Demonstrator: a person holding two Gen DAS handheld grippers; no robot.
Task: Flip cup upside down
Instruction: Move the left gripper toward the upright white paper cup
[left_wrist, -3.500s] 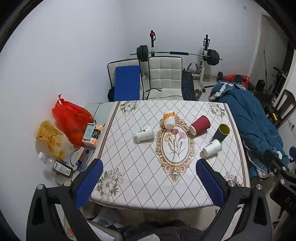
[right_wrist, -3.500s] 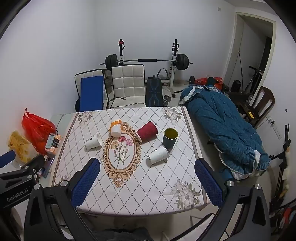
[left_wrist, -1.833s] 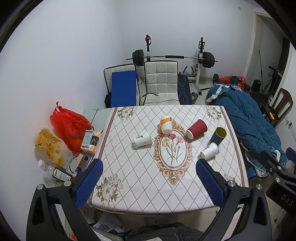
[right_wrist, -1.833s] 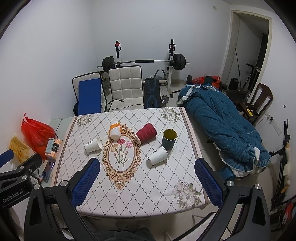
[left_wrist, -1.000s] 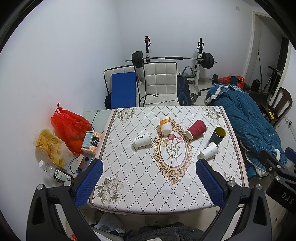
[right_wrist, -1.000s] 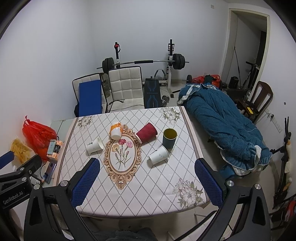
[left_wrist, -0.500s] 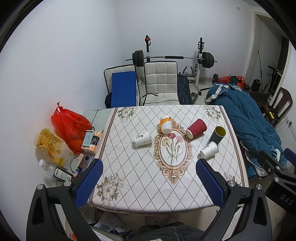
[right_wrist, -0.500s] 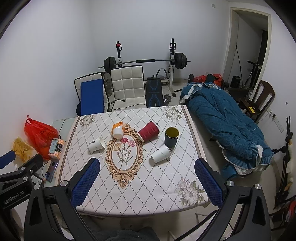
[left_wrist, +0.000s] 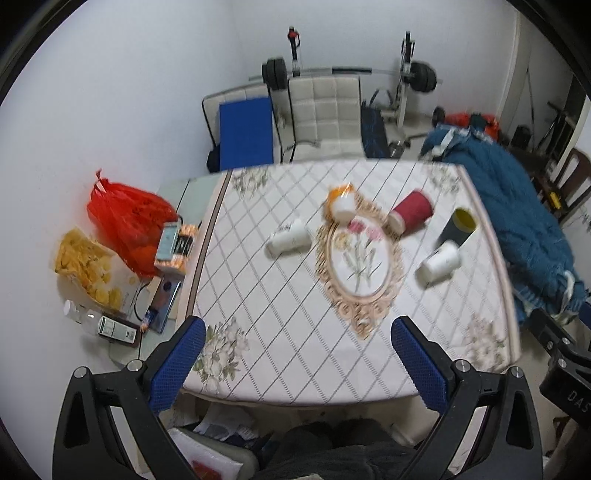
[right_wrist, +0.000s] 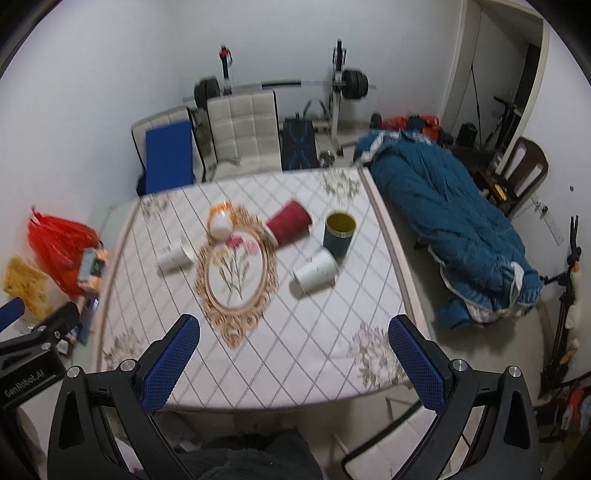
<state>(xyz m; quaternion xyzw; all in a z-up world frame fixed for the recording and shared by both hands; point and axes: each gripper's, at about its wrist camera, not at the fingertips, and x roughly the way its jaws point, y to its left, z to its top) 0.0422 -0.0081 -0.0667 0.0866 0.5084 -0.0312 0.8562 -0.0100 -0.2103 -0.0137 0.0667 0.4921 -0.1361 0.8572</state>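
L gripper (left_wrist: 295, 354): jaws wide, empty.
R gripper (right_wrist: 293, 354): wide, empty.
Dark cup (right_wrist: 340, 234): upright on table (right_wrist: 314, 332).
Tip: grab mid-wall, lift, then invert.

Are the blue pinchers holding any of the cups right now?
No, nothing is held. The left gripper and the right gripper are both open and empty, back from the table, and all the cups are out of their reach.
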